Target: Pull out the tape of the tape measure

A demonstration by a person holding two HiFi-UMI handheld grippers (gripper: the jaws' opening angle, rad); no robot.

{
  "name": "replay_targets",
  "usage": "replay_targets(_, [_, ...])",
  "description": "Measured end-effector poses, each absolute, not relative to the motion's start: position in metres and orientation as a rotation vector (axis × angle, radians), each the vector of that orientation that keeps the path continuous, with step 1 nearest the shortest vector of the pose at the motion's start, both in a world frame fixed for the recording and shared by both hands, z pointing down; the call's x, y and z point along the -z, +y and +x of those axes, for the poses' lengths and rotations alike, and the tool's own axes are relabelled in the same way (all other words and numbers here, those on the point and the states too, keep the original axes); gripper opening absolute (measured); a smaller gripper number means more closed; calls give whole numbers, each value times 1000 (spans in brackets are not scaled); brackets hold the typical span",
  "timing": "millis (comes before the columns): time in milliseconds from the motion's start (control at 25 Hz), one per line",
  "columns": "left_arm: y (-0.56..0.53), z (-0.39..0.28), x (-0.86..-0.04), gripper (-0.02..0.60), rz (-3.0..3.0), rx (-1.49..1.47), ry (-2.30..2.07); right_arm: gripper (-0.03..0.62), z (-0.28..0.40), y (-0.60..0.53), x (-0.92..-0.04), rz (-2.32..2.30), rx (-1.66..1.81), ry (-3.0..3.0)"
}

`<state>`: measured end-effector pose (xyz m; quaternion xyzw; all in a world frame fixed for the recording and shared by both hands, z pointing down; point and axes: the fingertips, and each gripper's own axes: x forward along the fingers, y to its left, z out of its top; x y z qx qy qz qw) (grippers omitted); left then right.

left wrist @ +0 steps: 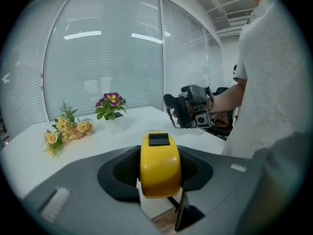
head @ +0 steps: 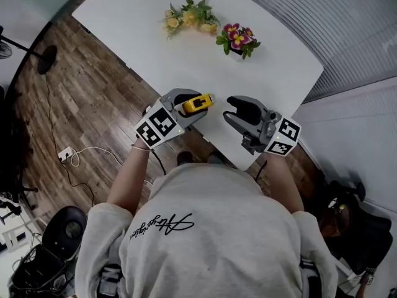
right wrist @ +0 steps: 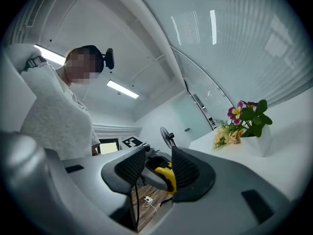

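At a white table [head: 155, 48] over wood floor [head: 93, 98], seemingly glass-walled, the left gripper [head: 189, 109] clamps a yellow tape measure [left wrist: 160, 165]; the right gripper [right wrist: 152, 168] gapes empty.

**Bare tabletop ahead, flowers closing off the far end**

In the head view, the white table [head: 136, 48] lies bare between the grippers at its lower edge and the flowers in the upper middle. There the yellow bunch [head: 189, 17] and the potted purple flowers [head: 237, 40] stand just beside each other. A narrow gap separates the tape measure [head: 200, 102], clamped in the left gripper [head: 193, 109], from the right gripper [head: 232, 112], whose parted jaws hold nothing.
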<state>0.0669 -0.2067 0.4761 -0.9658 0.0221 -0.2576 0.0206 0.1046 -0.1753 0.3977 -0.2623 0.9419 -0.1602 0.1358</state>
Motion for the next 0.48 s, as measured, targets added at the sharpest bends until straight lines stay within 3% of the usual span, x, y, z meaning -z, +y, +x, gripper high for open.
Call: replay_targets(480, [-228, 97, -498, 173, -2843, 1036, -44, 150, 115, -173, -402, -851, 467, 2701])
